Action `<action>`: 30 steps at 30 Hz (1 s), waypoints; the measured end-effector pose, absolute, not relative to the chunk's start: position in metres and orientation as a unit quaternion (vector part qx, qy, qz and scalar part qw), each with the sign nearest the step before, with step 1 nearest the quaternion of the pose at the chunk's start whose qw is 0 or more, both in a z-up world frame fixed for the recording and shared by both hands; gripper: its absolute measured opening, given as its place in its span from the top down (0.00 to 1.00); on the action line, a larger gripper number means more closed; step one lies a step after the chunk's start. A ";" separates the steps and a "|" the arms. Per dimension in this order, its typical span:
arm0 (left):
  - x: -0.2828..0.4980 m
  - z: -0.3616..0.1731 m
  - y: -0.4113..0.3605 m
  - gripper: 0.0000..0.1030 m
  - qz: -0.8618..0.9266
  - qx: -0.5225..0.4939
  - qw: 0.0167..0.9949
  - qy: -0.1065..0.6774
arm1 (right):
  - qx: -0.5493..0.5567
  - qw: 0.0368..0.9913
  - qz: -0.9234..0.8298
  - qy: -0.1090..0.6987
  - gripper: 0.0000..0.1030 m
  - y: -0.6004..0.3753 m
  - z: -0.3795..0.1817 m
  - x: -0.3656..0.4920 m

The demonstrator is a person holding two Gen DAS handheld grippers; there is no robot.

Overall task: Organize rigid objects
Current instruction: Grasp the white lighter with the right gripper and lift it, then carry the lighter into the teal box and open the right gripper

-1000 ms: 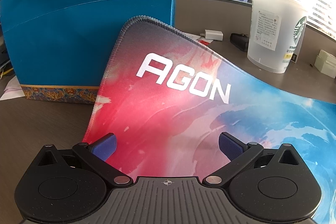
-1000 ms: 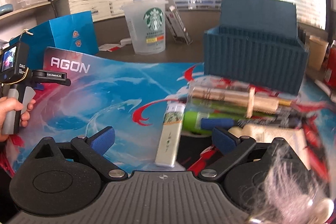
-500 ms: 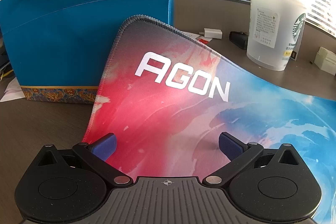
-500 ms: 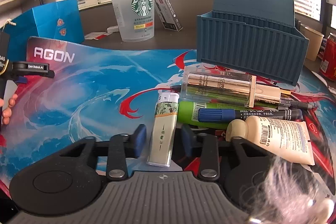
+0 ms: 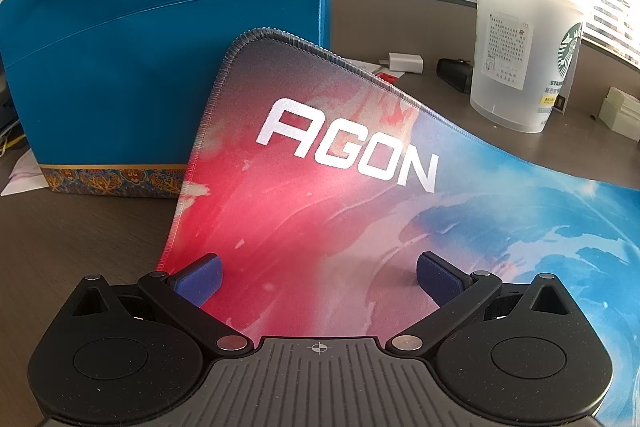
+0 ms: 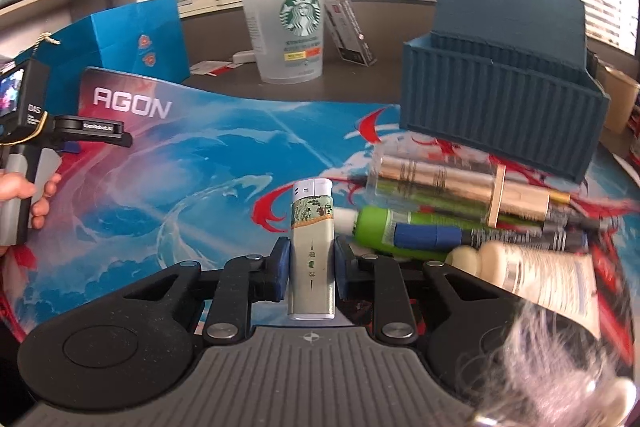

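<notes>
My right gripper (image 6: 310, 263) is shut on a lighter (image 6: 312, 211) with a painted label, its blue pads pressing both long sides. The lighter points away from me, just above the AGON mat (image 6: 200, 167). To its right lies a pile: a gold tube in a clear case (image 6: 440, 183), a green marker (image 6: 376, 227), a blue-capped pen (image 6: 424, 235) and a cream tube (image 6: 532, 267). A dark blue ribbed box (image 6: 500, 107) stands behind them. My left gripper (image 5: 318, 275) is open over the mat's red corner (image 5: 340, 207), with nothing between its fingers.
A blue gift bag (image 5: 140, 67) with a rope handle props up the mat's corner. A frosted Starbucks cup (image 5: 520, 59) stands on the brown desk behind, beside a charger and small boxes. A hand (image 6: 16, 187) holds the left gripper at the far left.
The right gripper's jaws went from wide apart to closed on the lighter, which now sits straight between the pads. The left gripper has kept still.
</notes>
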State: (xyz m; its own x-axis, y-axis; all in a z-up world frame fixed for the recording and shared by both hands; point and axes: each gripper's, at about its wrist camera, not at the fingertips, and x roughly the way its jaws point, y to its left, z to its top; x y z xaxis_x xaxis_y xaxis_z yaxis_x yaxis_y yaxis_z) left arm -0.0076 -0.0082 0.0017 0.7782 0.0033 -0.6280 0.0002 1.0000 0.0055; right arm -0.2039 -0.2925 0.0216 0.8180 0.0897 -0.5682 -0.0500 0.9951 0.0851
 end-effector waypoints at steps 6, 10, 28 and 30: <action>-0.008 0.000 -0.008 0.00 0.001 0.004 0.943 0.333 | 0.010 0.955 0.047 0.292 0.79 -0.309 0.051 -0.197; -0.008 0.000 -0.008 0.00 0.001 0.004 0.943 0.333 | -0.012 0.956 0.051 0.288 0.79 -0.325 0.071 -0.185; -0.007 0.000 -0.005 0.00 0.001 0.005 0.943 0.334 | -0.098 0.942 0.062 0.315 0.79 -0.418 0.142 -0.090; -0.007 0.000 -0.005 0.00 0.001 0.005 0.943 0.334 | -0.097 0.934 0.069 0.336 0.79 -0.432 0.145 -0.073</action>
